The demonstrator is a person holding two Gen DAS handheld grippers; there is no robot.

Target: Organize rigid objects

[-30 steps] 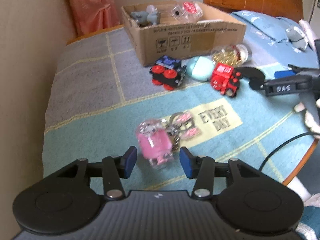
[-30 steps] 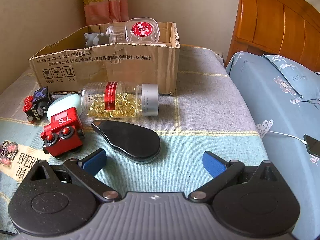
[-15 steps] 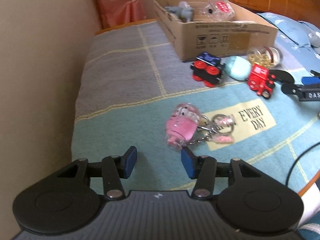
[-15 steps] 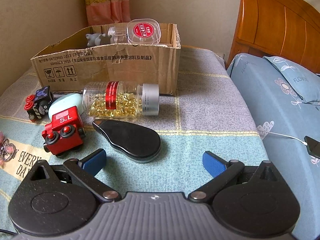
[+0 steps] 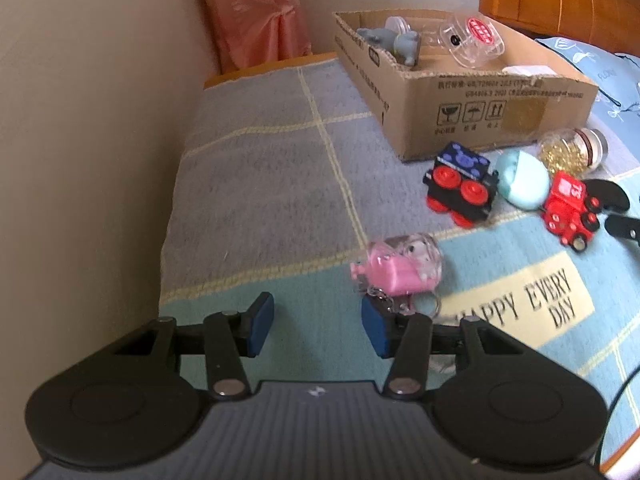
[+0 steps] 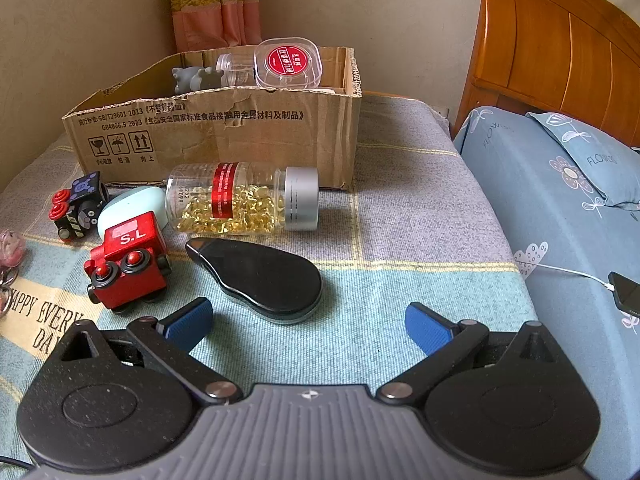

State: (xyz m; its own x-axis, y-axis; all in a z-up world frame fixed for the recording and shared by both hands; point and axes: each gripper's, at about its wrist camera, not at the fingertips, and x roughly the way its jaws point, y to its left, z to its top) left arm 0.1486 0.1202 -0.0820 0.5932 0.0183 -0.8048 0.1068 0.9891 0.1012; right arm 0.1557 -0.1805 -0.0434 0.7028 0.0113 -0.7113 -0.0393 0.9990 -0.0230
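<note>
A pink keychain toy (image 5: 400, 266) lies on the blanket just ahead and right of my left gripper (image 5: 318, 328), which is open and empty. My right gripper (image 6: 308, 324) is open and empty, just short of a black teardrop case (image 6: 260, 280). A red toy train (image 6: 126, 266), a black toy train (image 6: 78, 206), a pale blue egg-shaped case (image 6: 134, 208) and a capsule bottle (image 6: 244, 202) lie before the cardboard box (image 6: 224, 136). The box holds a grey figure (image 6: 192, 78) and clear plastic containers (image 6: 288, 64).
A wall runs close along the left of the bed (image 5: 80, 160). A wooden headboard (image 6: 560, 52) and blue pillows (image 6: 560, 184) lie to the right. A phone on a white cable (image 6: 624, 290) rests on the blue bedding. The blanket's front edge (image 5: 624, 448) drops off at lower right.
The left gripper has swung left and back, so the pink keychain toy has gone from between its fingers to ahead and right of the right finger. The right gripper has barely moved.
</note>
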